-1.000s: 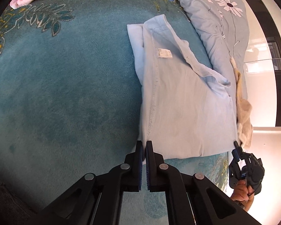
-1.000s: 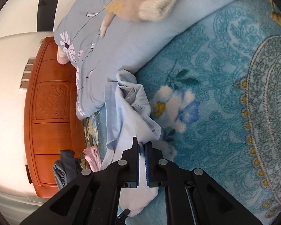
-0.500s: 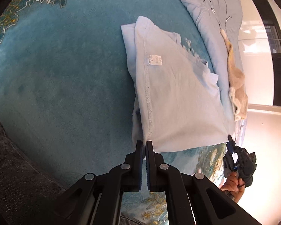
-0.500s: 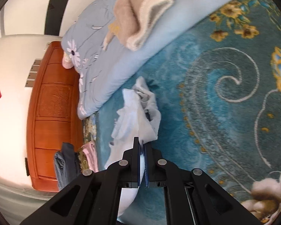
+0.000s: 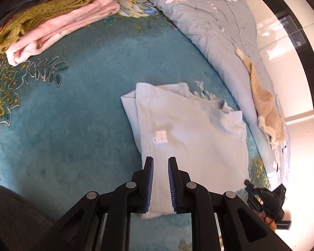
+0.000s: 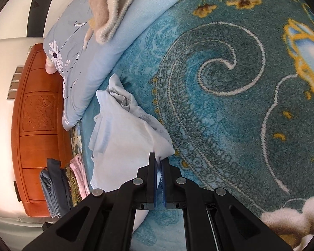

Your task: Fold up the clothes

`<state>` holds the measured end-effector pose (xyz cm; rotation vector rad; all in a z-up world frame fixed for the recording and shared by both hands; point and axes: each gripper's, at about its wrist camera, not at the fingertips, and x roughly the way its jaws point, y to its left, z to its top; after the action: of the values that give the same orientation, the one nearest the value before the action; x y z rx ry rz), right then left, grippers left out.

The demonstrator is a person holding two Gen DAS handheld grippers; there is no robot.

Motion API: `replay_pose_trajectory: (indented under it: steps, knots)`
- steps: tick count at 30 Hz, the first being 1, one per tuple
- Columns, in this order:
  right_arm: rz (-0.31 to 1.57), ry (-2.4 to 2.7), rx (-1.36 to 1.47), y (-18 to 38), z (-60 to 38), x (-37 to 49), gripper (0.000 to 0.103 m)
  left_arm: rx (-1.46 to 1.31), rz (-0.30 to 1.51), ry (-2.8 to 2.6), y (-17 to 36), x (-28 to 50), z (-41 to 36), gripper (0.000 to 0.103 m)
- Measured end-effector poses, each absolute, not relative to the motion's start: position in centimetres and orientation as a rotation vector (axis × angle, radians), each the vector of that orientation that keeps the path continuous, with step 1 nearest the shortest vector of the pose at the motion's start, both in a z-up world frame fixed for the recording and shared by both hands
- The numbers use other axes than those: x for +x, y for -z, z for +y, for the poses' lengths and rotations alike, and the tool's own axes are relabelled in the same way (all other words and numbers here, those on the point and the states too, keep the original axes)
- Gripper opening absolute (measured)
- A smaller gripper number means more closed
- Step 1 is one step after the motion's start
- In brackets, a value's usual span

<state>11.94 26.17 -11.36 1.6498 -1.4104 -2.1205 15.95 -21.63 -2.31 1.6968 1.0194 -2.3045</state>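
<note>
A pale blue shirt (image 5: 190, 133) lies folded on the teal bedspread (image 5: 73, 113), its white label (image 5: 160, 136) facing up. My left gripper (image 5: 159, 167) is open just over the shirt's near left corner, with cloth showing between its blue pads. In the right wrist view the same shirt (image 6: 119, 133) bunches up from its near corner, which my right gripper (image 6: 158, 163) is shut on. The right gripper (image 5: 261, 194), with a hand on it, also shows at the shirt's far right corner in the left wrist view.
A folded pink garment (image 5: 58, 29) and an olive knit (image 5: 41, 12) sit at the back left. A grey-blue daisy quilt (image 5: 215, 21) with a beige fleece garment (image 5: 265, 104) borders the right. A stack of folded clothes (image 6: 60, 188) lies by the wooden headboard (image 6: 33, 125).
My left gripper has opened and let go of the shirt's corner, and it now sits lower over the shirt. The right gripper stays shut on its corner, a little further forward.
</note>
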Motion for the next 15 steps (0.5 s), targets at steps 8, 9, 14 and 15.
replay_pose_trajectory:
  steps: [8, 9, 14, 15]
  knots:
    - [-1.114, 2.251, 1.848, 10.0, 27.0, 11.8, 0.007, 1.629, 1.139, 2.196, 6.1, 12.8, -24.9, 0.022]
    - [-1.054, 2.305, 1.853, 9.3, 27.3, 11.7, 0.01, 1.631, 1.123, 2.211, 6.2, 12.3, -24.8, 0.024]
    - [-0.778, 2.404, 1.743, 6.7, 24.0, 6.2, 0.032, 1.678, 1.1, 2.234, 7.1, 10.0, -24.0, 0.029]
    - [-0.749, 2.38, 1.722, 6.5, 22.7, 4.7, 0.032, 1.689, 1.091, 2.232, 7.3, 9.5, -23.8, 0.03]
